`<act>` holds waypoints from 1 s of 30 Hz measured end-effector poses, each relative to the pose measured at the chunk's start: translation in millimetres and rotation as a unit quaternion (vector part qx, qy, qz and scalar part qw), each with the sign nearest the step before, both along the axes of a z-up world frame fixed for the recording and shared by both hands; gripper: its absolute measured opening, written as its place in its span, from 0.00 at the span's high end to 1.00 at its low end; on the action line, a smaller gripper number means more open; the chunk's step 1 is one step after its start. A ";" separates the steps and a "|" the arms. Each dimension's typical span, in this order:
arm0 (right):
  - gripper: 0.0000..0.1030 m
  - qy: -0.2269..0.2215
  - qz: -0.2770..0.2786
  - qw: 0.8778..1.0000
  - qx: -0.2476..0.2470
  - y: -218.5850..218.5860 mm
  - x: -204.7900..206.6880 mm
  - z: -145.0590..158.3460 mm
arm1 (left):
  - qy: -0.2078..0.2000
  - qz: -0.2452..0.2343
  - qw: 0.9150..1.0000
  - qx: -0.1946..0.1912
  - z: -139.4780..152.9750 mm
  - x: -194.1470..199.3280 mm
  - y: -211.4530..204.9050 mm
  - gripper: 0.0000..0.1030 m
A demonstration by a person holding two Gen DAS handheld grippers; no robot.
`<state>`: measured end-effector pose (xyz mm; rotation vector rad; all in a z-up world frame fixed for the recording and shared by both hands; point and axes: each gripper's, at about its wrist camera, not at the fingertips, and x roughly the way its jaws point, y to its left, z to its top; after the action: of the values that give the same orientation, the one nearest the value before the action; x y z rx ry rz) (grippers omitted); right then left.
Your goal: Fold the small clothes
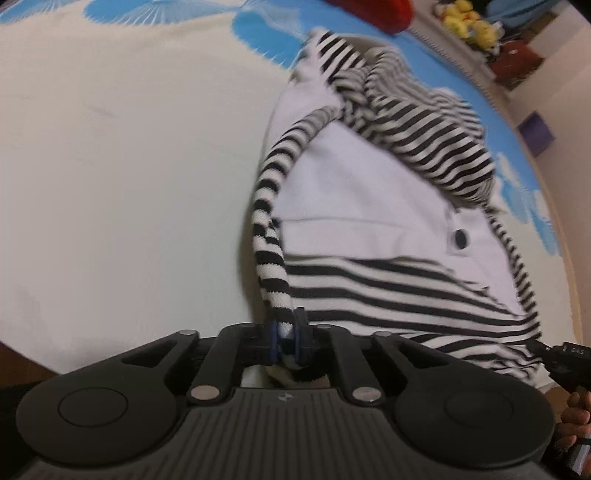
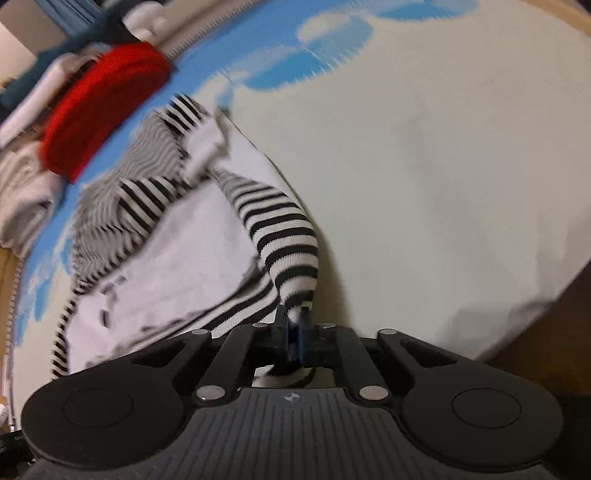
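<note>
This is a home — a bedroom or a child's room, by the look of it. The work surface is a bed spread with a cream sheet printed with blue fan-shaped patches, soft and slightly rumpled. Past its far edge sit yellow plush toys on what seems a low shelf, with a small purple box on the pale floor nearby. In the right wrist view a stack of folded clothes lies at the bed's edge, a red garment on top — household laundry, plainly.
</note>
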<state>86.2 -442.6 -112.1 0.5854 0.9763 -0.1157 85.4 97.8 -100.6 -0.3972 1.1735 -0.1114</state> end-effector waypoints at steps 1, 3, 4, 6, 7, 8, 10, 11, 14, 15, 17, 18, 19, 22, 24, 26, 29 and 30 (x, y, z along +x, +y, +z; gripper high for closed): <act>0.93 0.005 -0.001 1.000 -0.005 0.3 1.3 -2.8 | 0.002 -0.001 1.000 0.003 -2.4 0.7 -0.9 0.84; 0.89 0.011 -0.003 1.000 -0.007 0.8 3.5 -6.3 | 0.002 -0.004 1.000 0.004 -4.5 2.2 -1.9 0.83; 0.87 0.013 -0.003 1.000 -0.007 0.9 4.9 -7.8 | 0.000 -0.006 1.000 0.004 -4.8 2.5 -2.5 0.82; 0.83 0.018 0.000 1.000 -0.010 4.1 7.4 -10.0 | -0.001 -0.007 1.000 0.005 -5.4 3.7 -3.5 0.82; 0.83 0.020 0.004 1.000 -0.014 6.5 8.3 -11.0 | -0.001 -0.008 1.000 0.006 -6.4 4.2 -3.9 0.82; 0.83 0.021 0.009 1.000 -0.018 9.2 9.4 -12.4 | -0.002 -0.007 1.000 0.007 -7.2 4.7 -4.3 0.82; 0.83 0.024 0.021 0.999 -0.027 12.5 10.1 -15.2 | -0.005 -0.008 1.000 0.011 -7.3 4.6 -6.4 0.82; 0.83 0.024 0.025 0.999 -0.033 14.0 11.7 -16.3 | -0.007 -0.010 1.000 0.014 -6.9 4.4 -8.1 0.82; 0.83 0.021 0.038 0.998 -0.043 18.7 13.1 -16.5 | -0.017 -0.023 0.999 0.028 -5.4 2.9 -13.6 0.93; 0.90 0.018 0.042 0.998 -0.042 18.9 12.9 -15.6 | -0.022 -0.026 0.999 0.032 -4.3 1.8 -15.1 0.96; 0.95 0.009 0.050 0.998 -0.044 20.6 12.9 -13.4 | -0.032 -0.027 0.998 0.036 -1.4 1.1 -16.1 0.96; 0.95 0.005 0.050 0.998 -0.047 20.4 12.8 -12.0 | -0.034 -0.026 0.998 0.035 -0.1 1.1 -15.5 0.96; 0.95 0.003 0.049 0.998 -0.045 19.6 12.6 -11.4 | -0.034 -0.024 0.999 0.033 0.2 1.2 -14.8 0.96; 0.92 0.011 0.042 0.998 -0.037 16.3 13.0 -14.5 | -0.013 -0.018 0.999 0.024 -5.8 2.2 -11.9 0.94; 0.91 0.017 0.043 0.998 -0.031 16.4 13.2 -17.1 | -0.010 -0.018 1.000 0.021 -7.4 2.4 -11.6 0.94; 0.91 0.016 0.049 0.998 -0.040 18.9 13.6 -16.1 | -0.015 -0.024 0.999 0.027 -5.8 2.2 -12.9 0.94; 0.92 0.013 0.053 0.997 -0.048 20.8 13.9 -14.2 | -0.024 -0.032 0.998 0.037 -3.7 1.0 -14.9 0.95; 0.93 0.012 0.054 0.997 -0.050 21.2 14.0 -13.8 | -0.027 -0.035 0.998 0.039 -3.0 0.9 -15.6 0.95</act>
<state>100.1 -421.4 -125.8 0.4399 1.0179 -0.0746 86.3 82.2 -103.6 -0.2822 1.1358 -0.1359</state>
